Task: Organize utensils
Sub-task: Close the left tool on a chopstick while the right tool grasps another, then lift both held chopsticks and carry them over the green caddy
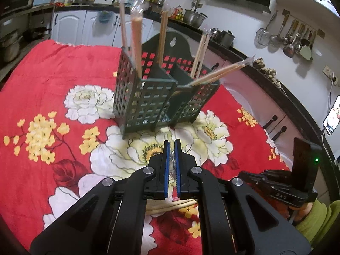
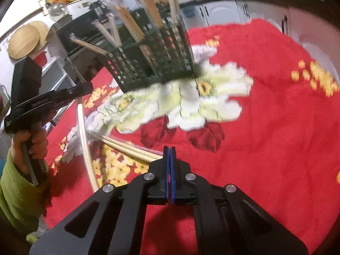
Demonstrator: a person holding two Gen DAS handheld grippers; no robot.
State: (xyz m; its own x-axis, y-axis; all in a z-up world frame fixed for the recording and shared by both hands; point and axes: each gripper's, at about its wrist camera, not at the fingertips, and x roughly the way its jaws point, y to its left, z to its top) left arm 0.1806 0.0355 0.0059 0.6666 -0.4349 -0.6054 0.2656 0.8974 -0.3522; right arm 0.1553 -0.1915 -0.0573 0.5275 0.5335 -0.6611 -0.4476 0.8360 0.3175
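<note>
Red plush cloth w/ large white and yellow flower print (image 1: 38, 68) covers the whole work surface; soft pile likely keeps the holder from sliding and lets thin sticks be pinched off it.

Dark green plastic lattice utensil holder w/ several compartments (image 1: 146, 104) stands upright near the cloth's centre, just ahead of both grippers. Tall back panel has a keyhole slot, presumably for wall hanging. Lattice walls let contents show through.

Pale wooden chopsticks in clear plastic sleeves (image 1: 136, 42) stand in the compartments, sleeve ends up; one pair (image 1: 218, 72) leans far out over the right rim, judged not fully seated.

Loose wrapped chopstick pairs (image 2: 127, 148) lie flat on the cloth, near the right gripper's tips; another single pale stick (image 2: 85, 140) lies beside them. These are judged the items left to sort.

Left gripper, black w/ blue pads (image 1: 172, 148): jaws closed to a narrow slit; something thin and clear shows between the pads, cannot tell what. Right gripper (image 2: 169, 155): jaws closed, pads together, nothing held.

Writing: small moulded lettering on the gripper bodies, too blurred to read reliably. No brand legible elsewhere.
</note>
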